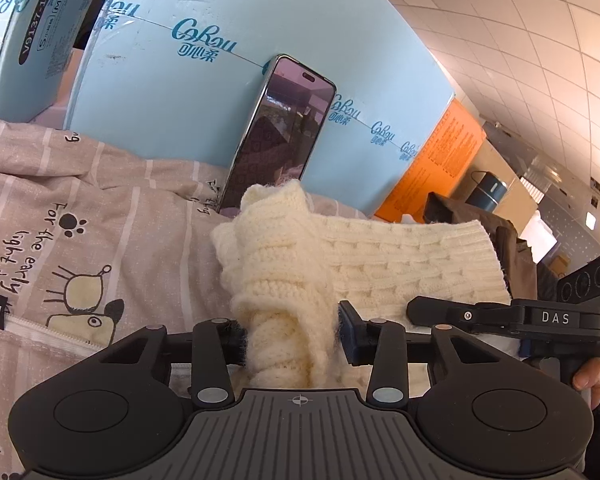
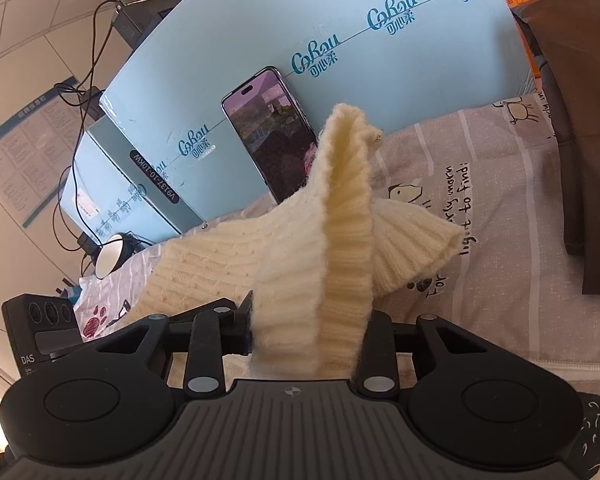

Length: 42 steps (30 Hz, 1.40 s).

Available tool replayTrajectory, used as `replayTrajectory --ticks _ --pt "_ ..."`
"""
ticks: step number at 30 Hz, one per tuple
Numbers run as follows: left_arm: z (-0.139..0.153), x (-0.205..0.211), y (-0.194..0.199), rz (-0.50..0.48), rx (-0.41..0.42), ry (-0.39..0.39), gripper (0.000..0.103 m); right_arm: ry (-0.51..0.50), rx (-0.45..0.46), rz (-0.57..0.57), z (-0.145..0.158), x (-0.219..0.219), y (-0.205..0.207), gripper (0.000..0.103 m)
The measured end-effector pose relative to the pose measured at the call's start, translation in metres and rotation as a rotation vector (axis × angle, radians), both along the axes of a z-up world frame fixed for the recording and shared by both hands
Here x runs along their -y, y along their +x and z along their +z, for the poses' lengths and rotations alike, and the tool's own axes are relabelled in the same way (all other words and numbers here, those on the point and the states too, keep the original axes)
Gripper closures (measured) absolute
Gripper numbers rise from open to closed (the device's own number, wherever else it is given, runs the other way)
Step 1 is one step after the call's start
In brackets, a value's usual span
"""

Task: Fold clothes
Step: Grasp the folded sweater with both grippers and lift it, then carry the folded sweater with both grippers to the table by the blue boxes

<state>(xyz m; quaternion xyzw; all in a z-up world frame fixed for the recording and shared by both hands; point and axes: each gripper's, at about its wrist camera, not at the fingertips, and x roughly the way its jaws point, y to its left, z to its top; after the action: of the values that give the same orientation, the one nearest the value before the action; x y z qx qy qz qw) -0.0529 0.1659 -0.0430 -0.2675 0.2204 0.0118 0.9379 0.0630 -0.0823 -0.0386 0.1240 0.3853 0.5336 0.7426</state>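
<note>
I find the cream knit sweater (image 1: 296, 280) bunched and raised between my left gripper (image 1: 292, 336), whose fingers are clamped on a thick cable-knit fold. My right gripper (image 2: 306, 332) is likewise clamped on a ribbed edge of the same sweater (image 2: 324, 248), which stands up ahead of its fingers in a peak. The rest of the garment drapes on the printed bedsheet (image 1: 80, 216). Beyond both sets of fingers, a phone (image 2: 270, 132) leans against a blue box (image 2: 340, 40).
</note>
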Motion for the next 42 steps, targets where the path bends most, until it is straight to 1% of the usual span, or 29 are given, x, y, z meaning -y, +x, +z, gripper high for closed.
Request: replayTrajectory --ticks 3,6,10,12,15,24,27,31,34,36,39,42 --pt "0.006 0.000 -0.005 -0.003 0.025 -0.008 0.067 0.044 0.004 0.006 0.012 0.004 -0.007 0.074" --pt "0.016 0.002 -0.013 -0.001 0.063 0.005 0.067 0.075 0.021 0.002 0.025 0.007 -0.016 0.074" --pt "0.036 0.003 -0.031 0.033 0.127 0.065 0.067 0.125 0.032 0.006 0.042 0.005 -0.027 0.074" --pt "0.047 0.004 -0.043 0.065 0.159 0.109 0.067 0.140 0.035 0.036 0.048 -0.013 -0.037 0.074" --pt "0.060 -0.002 -0.066 0.137 0.196 0.166 0.067 0.162 0.039 0.081 0.056 -0.040 -0.053 0.074" --pt "0.084 -0.048 -0.157 0.428 0.253 0.262 0.067 0.228 0.053 0.215 0.081 -0.122 -0.099 0.074" --pt "0.088 -0.070 -0.185 0.539 0.256 0.272 0.067 0.248 0.053 0.271 0.087 -0.158 -0.118 0.074" --pt "0.093 -0.100 -0.218 0.692 0.243 0.306 0.067 0.263 0.021 0.346 0.086 -0.222 -0.143 0.074" --pt "0.091 -0.124 -0.235 0.800 0.223 0.315 0.067 0.255 -0.009 0.392 0.079 -0.268 -0.160 0.074" --pt "0.087 -0.143 -0.240 0.856 0.210 0.305 0.067 0.233 -0.015 0.406 0.071 -0.295 -0.171 0.074" --pt "0.074 -0.169 -0.240 0.923 0.166 0.281 0.067 0.190 -0.003 0.420 0.055 -0.328 -0.187 0.074" --pt "0.063 -0.180 -0.234 0.951 0.115 0.314 0.067 0.156 -0.002 0.421 0.041 -0.354 -0.195 0.074"
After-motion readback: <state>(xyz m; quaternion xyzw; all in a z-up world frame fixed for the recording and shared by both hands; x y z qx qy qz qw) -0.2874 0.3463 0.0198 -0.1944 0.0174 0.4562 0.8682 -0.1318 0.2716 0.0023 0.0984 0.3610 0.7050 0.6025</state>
